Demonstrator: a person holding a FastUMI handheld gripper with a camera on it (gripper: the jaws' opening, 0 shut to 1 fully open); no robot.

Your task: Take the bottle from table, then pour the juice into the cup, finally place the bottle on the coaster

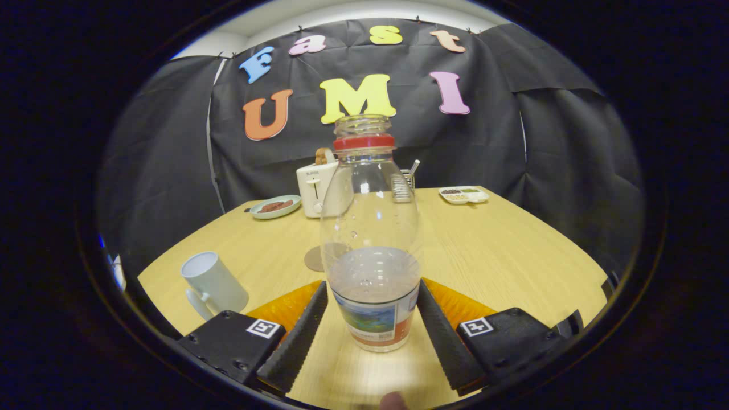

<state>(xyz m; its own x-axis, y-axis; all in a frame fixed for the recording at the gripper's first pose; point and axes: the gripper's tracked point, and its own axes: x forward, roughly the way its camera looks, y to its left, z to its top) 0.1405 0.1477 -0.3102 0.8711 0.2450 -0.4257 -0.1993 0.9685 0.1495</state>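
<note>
A clear plastic bottle (371,239) with a red neck ring and no cap stands upright between my fingers, about a third full of pale liquid, with a coloured label near its base. My gripper (373,287) has both fingertips pressed against the bottle's sides at label height. A white mug (213,282) sits on the wooden table (501,256), just beyond my left finger. A round brown coaster (316,257) lies just behind the bottle, partly hidden by it.
At the table's far side stand a white toaster (318,189) with bread in it, a green plate (276,206) with food to its left, and a white snack tray (464,195) to the right. A metal rack (405,181) is behind the bottle.
</note>
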